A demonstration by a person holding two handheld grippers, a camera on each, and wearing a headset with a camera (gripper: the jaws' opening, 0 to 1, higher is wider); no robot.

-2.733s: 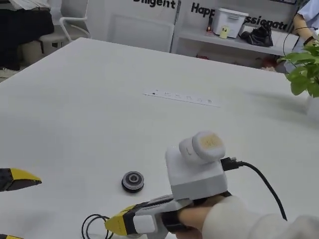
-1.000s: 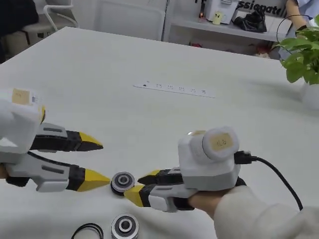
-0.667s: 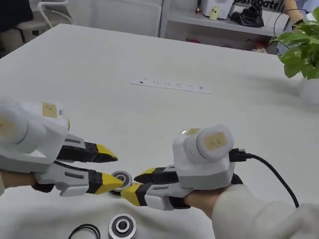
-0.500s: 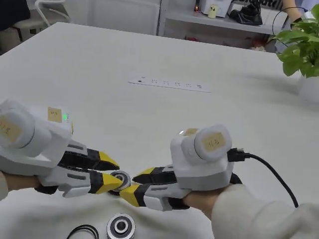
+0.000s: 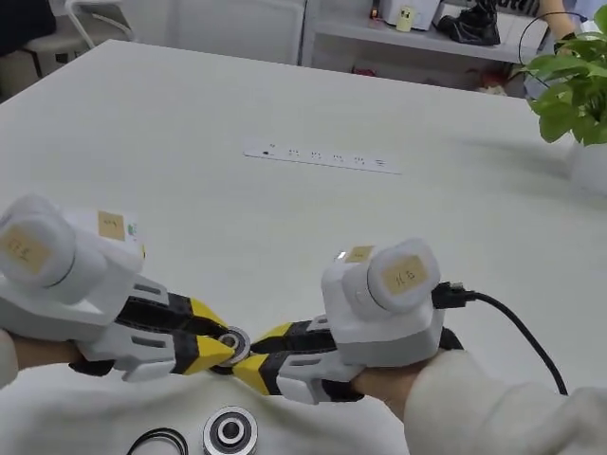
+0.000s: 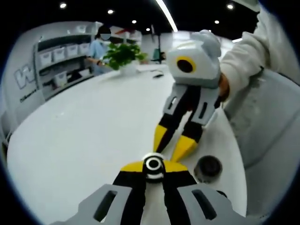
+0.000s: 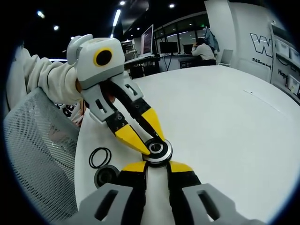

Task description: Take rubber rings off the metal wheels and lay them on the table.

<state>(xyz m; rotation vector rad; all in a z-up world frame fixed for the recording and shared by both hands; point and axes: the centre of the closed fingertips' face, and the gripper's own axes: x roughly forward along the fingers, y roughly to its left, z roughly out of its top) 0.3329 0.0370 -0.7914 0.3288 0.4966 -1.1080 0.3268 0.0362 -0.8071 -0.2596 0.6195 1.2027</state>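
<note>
A small metal wheel with a black rubber ring [image 5: 234, 341] sits low over the white table [image 5: 285, 218]. My left gripper [image 5: 220, 339] comes in from the left and is shut on this wheel [image 6: 153, 164]. My right gripper [image 5: 258, 349] faces it from the right, jaws a little apart, tips right at the wheel [image 7: 158, 150]. In the left gripper view the right gripper [image 6: 173, 143] points down at the wheel. In the right gripper view the left gripper [image 7: 143, 136] pinches it from the upper left. A second wheel [image 5: 229, 431] lies nearer me, with a loose black ring [image 5: 158, 443] beside it.
A white power strip [image 5: 321, 156] lies flat mid-table. At the far right edge stands a potted plant [image 5: 574, 85]. A black cable [image 5: 512, 351] trails from the right gripper. A mesh chair [image 7: 42, 154] stands by the table's near side.
The left gripper came in from the left, slid up to the wheel and shut on it. The right gripper moved in to face it from the right.
</note>
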